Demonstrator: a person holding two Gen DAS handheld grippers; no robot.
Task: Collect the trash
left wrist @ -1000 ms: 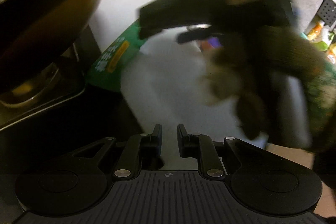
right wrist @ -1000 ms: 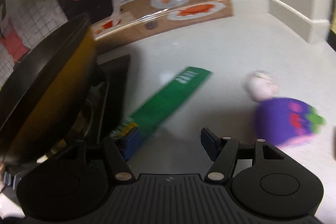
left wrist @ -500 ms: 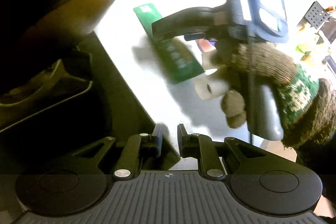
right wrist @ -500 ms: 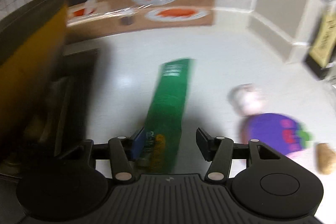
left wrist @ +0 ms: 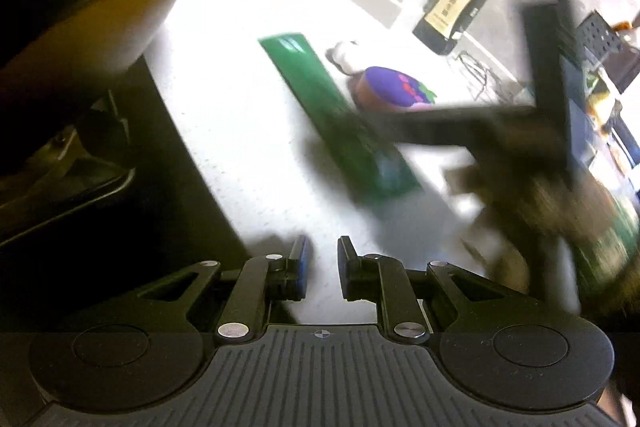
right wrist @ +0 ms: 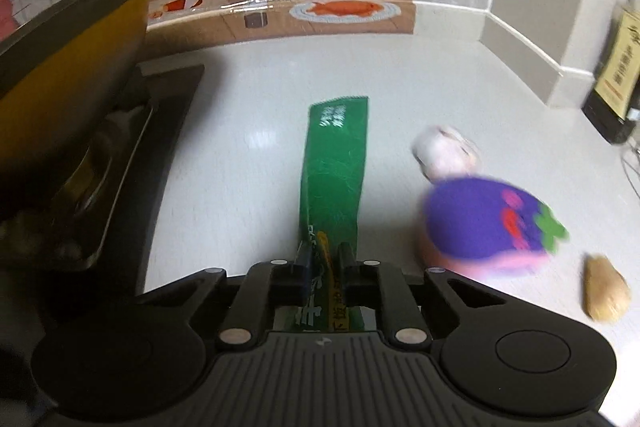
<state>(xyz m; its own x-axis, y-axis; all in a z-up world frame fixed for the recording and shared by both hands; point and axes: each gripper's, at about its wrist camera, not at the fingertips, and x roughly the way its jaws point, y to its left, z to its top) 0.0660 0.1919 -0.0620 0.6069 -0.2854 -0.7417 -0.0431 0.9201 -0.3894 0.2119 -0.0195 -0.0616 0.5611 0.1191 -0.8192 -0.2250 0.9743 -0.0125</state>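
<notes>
A long green wrapper lies flat on the white counter, pointing away from me. My right gripper is shut on its near end, both pads pressing on the printed foil. In the left wrist view the same green wrapper runs diagonally, and a blurred gloved hand holds the right gripper over its near end. My left gripper hovers low over the counter's front with its fingers almost together and nothing between them.
A purple wrapped item and a garlic bulb lie right of the wrapper, with a tan scrap further right. A dark pan sits on the black stove at left. A sauce bottle stands by the wall.
My right gripper swung in line with the green wrapper, slid over its near end and closed on it. The left gripper's fingers kept their narrow gap.
</notes>
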